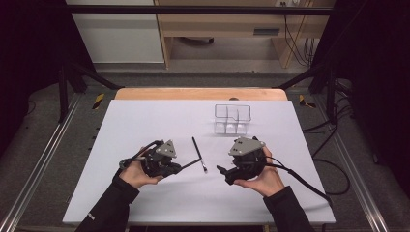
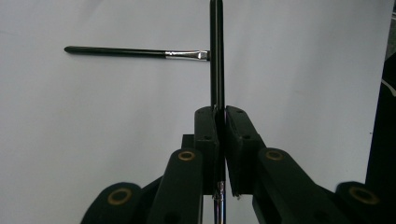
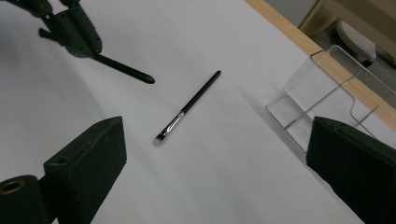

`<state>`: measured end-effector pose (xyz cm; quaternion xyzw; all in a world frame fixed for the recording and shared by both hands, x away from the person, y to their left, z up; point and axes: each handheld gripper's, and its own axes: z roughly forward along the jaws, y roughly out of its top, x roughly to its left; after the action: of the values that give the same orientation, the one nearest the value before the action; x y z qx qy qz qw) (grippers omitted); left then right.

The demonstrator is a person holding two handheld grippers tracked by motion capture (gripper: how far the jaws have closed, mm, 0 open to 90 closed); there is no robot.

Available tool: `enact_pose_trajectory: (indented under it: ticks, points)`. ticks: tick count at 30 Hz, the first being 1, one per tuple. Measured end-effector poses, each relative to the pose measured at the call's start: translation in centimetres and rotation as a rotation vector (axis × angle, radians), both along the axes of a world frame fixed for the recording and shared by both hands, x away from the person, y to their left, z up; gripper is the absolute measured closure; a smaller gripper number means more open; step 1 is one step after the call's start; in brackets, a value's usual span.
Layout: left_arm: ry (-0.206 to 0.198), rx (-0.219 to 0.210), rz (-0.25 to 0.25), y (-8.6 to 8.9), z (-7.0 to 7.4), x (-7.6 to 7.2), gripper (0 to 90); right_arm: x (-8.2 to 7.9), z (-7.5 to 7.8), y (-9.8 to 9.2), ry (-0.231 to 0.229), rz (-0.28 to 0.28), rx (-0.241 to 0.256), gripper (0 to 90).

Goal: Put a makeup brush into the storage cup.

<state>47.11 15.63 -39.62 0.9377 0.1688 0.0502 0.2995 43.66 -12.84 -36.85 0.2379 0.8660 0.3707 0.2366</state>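
Two jaws of the left gripper [image 1: 178, 168] were clamped on a thin black brush [image 2: 216, 56], its handle pointing toward a second brush [image 1: 198, 154] lying loose on the white surface [image 1: 145, 121]. Across from it, the right gripper [image 1: 223, 173] hovered with jaws wide apart, near a clear plastic organizer [image 1: 232, 118] farther back.

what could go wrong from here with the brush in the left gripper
1. The left gripper clamps its held brush near the metal ferrule end, so the long handle sticks out and could pivot or slip.
2. That handle tip sits close to the loose brush on the white table; a swing might knock it away.
3. The clear organizer looks light, so a hard insertion may push it.
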Motion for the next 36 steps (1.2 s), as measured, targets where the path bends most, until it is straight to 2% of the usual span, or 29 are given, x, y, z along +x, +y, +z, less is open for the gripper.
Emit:
enact_pose_trajectory:
  ticks: [14,17,22,30,36]
  points:
    - [0.044,-0.005,-0.033,-0.8,0.3,0.5,83.3,-0.2,0.3,2.5,-0.023,0.107,-0.141,7.4]
    - [0.05,-0.009,-0.041,-1.0,0.5,0.6,83.3,-0.2,0.2,2.9,-0.026,0.127,-0.149,7.8]
    - [0.054,-0.001,-0.055,-1.5,0.9,0.7,83.3,-0.4,0.0,3.5,-0.045,0.168,-0.196,7.8]
    - [0.065,0.011,-0.079,-2.3,1.5,0.6,83.3,-1.0,-0.1,4.3,-0.071,0.236,-0.242,8.6]
    - [0.075,0.027,-0.094,-2.6,1.5,0.5,83.3,-1.1,-0.3,4.7,-0.075,0.256,-0.263,10.3]
